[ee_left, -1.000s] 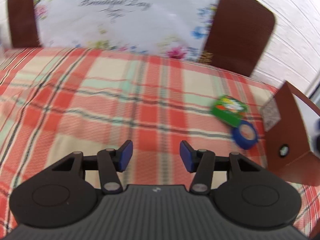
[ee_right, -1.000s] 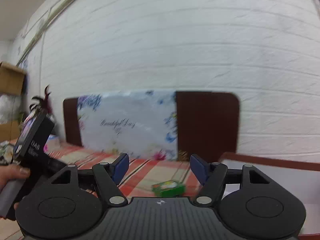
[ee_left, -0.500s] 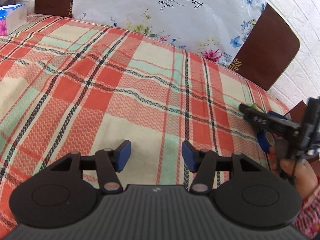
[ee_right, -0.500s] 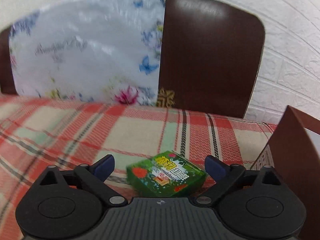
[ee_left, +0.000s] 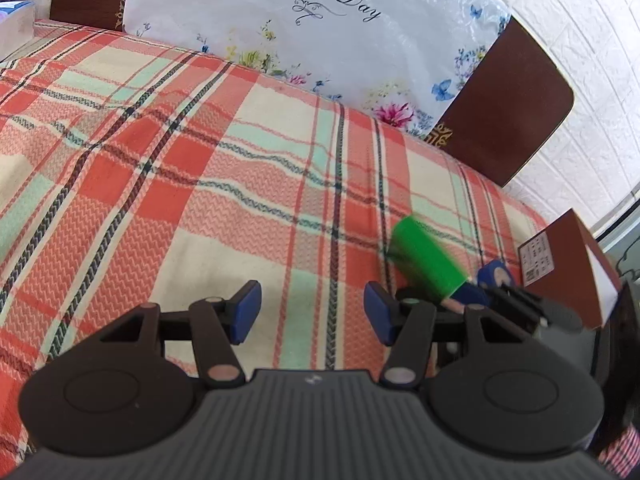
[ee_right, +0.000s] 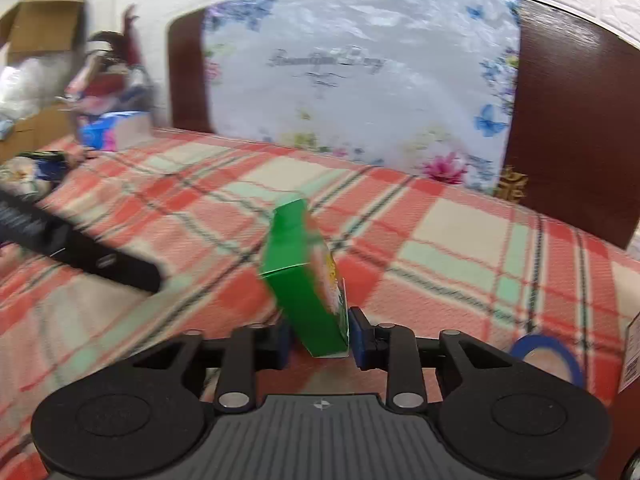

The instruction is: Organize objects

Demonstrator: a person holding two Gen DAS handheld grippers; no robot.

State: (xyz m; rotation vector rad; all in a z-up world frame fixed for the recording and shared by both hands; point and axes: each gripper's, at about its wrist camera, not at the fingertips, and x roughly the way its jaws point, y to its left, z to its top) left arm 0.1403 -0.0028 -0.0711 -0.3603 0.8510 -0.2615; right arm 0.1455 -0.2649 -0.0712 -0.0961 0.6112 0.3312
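Note:
A small green box [ee_right: 304,280] stands tilted up on its edge over the plaid cloth [ee_right: 460,248], and the blue pads of my right gripper [ee_right: 320,340] press its lower end from both sides while the jaws are closing. In the left wrist view the same green box [ee_left: 424,264] shows blurred, just right of my left gripper [ee_left: 312,312]. That gripper hovers open over the cloth with nothing between its fingers. A blue tape roll [ee_right: 544,356] lies right of the box, also visible as the tape roll [ee_left: 496,276].
A brown carton [ee_left: 568,256] stands at the cloth's right edge beside the tape. A brown headboard under a floral plastic cover [ee_left: 320,20] runs along the far side. A tissue box [ee_right: 116,132] sits far left, with cardboard boxes [ee_right: 40,24] beyond.
The right gripper came down with wide jaws around the flat-lying green box, then closed on it; the box now stands tipped on edge. The left gripper's view swung left early, then held.

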